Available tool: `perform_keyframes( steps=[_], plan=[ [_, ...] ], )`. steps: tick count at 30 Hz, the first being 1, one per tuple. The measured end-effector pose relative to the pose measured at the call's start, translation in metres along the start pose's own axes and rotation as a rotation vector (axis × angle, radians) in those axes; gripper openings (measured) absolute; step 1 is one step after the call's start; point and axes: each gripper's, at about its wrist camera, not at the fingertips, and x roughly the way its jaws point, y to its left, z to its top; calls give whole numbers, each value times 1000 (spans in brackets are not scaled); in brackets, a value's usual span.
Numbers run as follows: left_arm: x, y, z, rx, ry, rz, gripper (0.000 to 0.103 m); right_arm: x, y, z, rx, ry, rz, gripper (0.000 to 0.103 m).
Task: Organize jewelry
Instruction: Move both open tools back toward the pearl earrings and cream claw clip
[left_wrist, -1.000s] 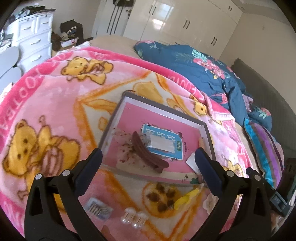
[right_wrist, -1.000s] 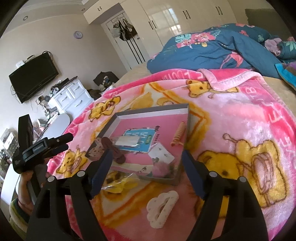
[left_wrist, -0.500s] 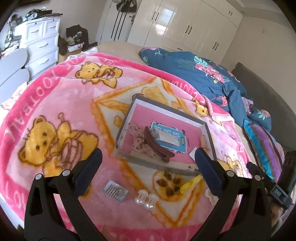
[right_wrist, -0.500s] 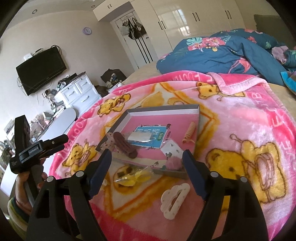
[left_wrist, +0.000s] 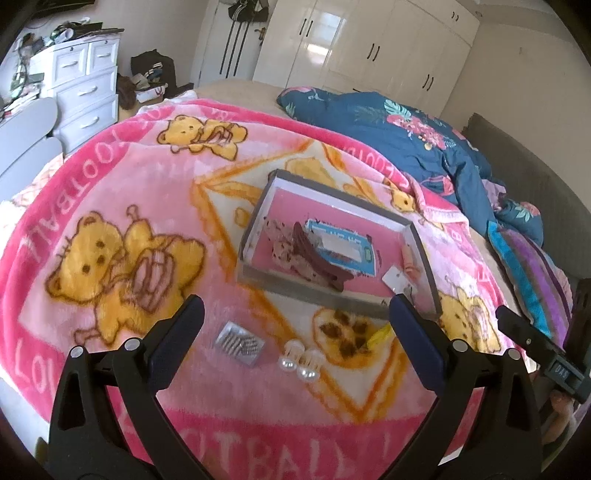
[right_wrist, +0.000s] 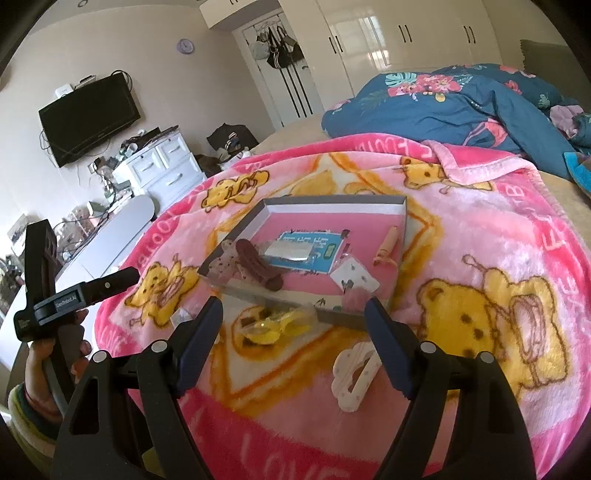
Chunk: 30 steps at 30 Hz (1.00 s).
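left claw (left_wrist: 293, 321) wide open, empty | right claw (right_wrist: 293, 319) wide open, empty | near on pink blanket (left_wrist: 110, 184): hairpin packet (left_wrist: 239, 342), pearl earrings (left_wrist: 300, 363), white hair clip (right_wrist: 354, 374), yellow bag (right_wrist: 275, 325) | farther: grey tray (left_wrist: 258, 275) holding brown hair claw clip (left_wrist: 317, 258), blue card (left_wrist: 341, 245)

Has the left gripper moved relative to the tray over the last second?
Yes. The left gripper has backed away from the grey tray: the tray now looks smaller and farther up, with pearl earrings now in the gap.
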Motion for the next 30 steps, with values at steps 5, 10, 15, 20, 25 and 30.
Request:
perform_keyframes(
  steps=[5, 10, 15, 20, 25, 30],
  plan=[
    [1, -1, -10, 18, 13, 9, 93, 0, 2, -6, -4, 13, -6, 78],
    [4, -5, -19, 46, 31, 19, 93, 4, 0, -14, -2, 32, -14, 78],
    [10, -8, -30, 74, 62, 29, 93, 7, -5, -21, 7, 53, -22, 78],
    [15, -11, -42, 98, 90, 32, 93, 12, -10, -30, 10, 76, -34, 78],
    [24, -12, -58, 127, 129, 40, 93, 18, -15, -40, 15, 105, -49, 78],
    [34, -15, -72, 148, 162, 34, 93, 28, -23, -50, 37, 143, -61, 78]
  ],
)
